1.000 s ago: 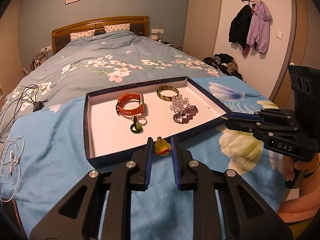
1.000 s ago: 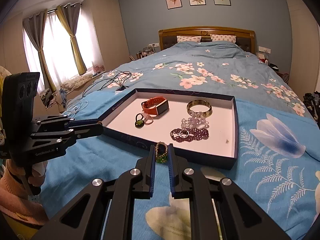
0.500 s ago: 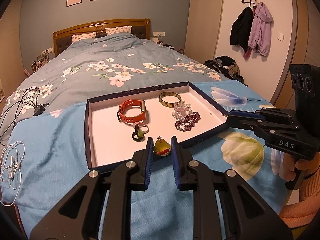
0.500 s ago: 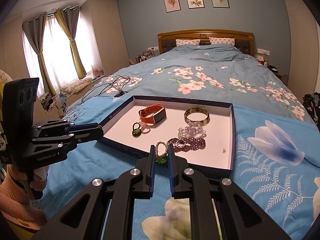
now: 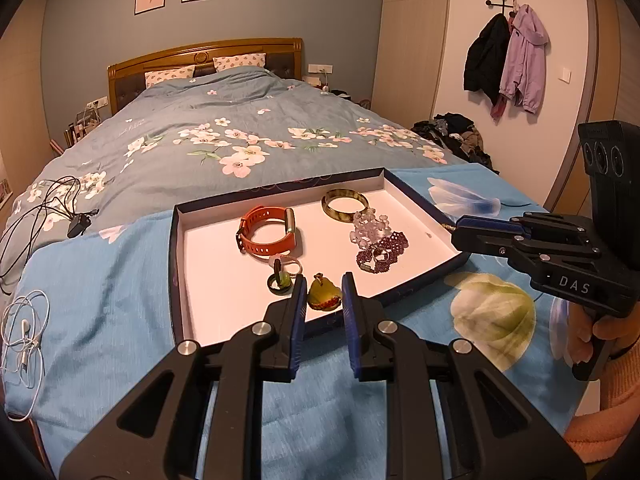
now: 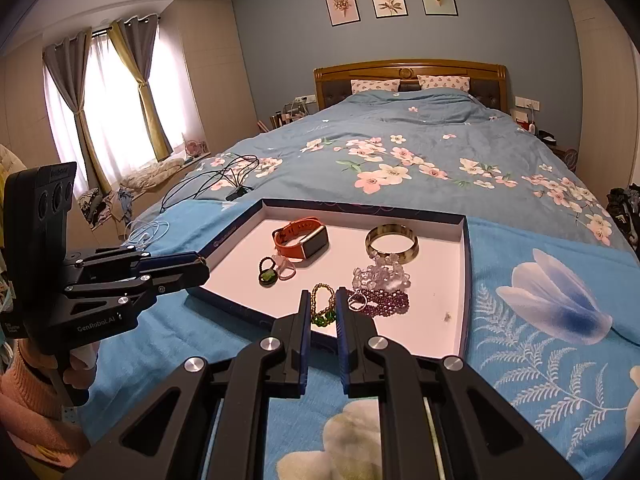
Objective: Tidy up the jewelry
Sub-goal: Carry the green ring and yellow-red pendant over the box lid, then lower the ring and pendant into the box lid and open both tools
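A shallow dark-blue tray (image 5: pixel 176 264) with a white floor lies on the blue bedspread. In it are an orange watch (image 5: pixel 268 232), a horn-coloured bangle (image 5: pixel 345 203), a clear crystal bracelet (image 5: pixel 368 226), a purple bead bracelet (image 5: pixel 382 252) and a green ring (image 5: pixel 280 280). My left gripper (image 5: pixel 323 292) is shut on a yellow-green pendant (image 5: pixel 325 295), just over the tray's near edge. My right gripper (image 6: pixel 323 300) is shut on a green-and-gold bead bracelet (image 6: pixel 322 308), above the near rim of the tray (image 6: pixel 466 280) and beside the purple bracelet (image 6: pixel 384 304).
Black cables (image 5: pixel 52 200) and white earphones (image 5: pixel 24 328) lie on the bed left of the tray. Coats (image 5: pixel 508 56) hang on the right wall above a clothes pile (image 5: pixel 456 132). A hand in an orange sleeve (image 5: pixel 608 392) holds the right gripper's handle.
Both grippers have crept forward, so the pendant and the bead bracelet now hang over the tray's floor instead of in front of its near rim. Both grips are unchanged.
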Available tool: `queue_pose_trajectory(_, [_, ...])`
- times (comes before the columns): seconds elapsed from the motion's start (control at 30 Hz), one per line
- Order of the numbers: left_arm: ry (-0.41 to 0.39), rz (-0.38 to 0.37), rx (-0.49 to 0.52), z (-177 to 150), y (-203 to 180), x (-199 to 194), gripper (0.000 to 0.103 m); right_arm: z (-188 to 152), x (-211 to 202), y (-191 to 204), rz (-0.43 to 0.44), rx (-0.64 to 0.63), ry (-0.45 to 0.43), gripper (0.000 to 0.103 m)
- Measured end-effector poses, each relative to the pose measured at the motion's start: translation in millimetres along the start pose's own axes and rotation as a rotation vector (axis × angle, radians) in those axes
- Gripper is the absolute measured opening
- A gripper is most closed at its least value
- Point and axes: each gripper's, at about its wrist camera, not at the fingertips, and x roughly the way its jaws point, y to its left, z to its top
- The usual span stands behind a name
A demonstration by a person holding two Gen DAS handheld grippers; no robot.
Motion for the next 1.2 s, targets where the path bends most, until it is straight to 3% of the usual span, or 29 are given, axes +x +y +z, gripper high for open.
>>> queue_pose_trajectory(1.2, [0.000, 0.018, -0.001, 16, 8, 20, 0.018, 7, 11, -9, -0.015, 0.004, 0.008, 0.010])
